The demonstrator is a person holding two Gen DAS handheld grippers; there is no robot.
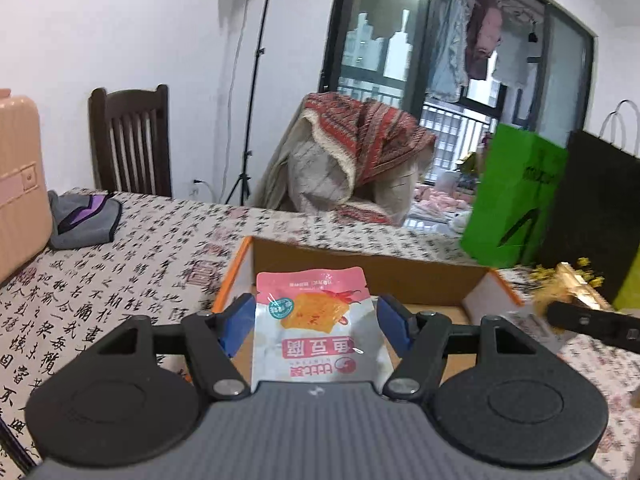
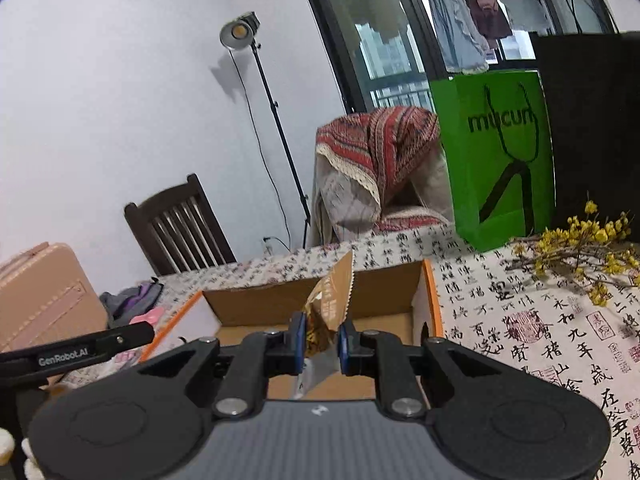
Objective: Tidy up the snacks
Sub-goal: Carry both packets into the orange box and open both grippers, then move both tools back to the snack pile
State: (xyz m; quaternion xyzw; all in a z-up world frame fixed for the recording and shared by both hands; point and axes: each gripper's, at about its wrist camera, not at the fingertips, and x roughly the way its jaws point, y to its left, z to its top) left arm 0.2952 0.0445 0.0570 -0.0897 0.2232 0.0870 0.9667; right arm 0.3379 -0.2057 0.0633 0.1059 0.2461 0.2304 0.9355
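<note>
1. Pink-and-silver foil forms the snack packet (image 1: 316, 320), which is seen at the lower centre of the left wrist frame, held between the blue pads (image 1: 236, 320) of the left gripper (image 1: 314, 322); the fingers are spread about halfway and appear to press on the packet's side edges, though contact on the right side is not sharply shown.
2. A brown snack wrapper (image 2: 326, 304) is pinched at the centre of the right wrist frame by the right gripper (image 2: 322, 338), its fingers pressed close together on the crumpled foil.
3. Both packets are held over the open cardboard box (image 2: 256, 304) with orange edges, which sits on the calligraphy-print tablecloth (image 2: 520, 320).
4. A green paper bag (image 2: 500, 152) and a black bag (image 2: 592, 120) are seen standing at the right of the frame, with yellow flower sprigs (image 2: 580, 248) lying in front of them.
5. A pink suitcase (image 1: 20, 184) is seen at the left edge, a dark wooden chair (image 1: 130, 140) beyond the table.
</note>
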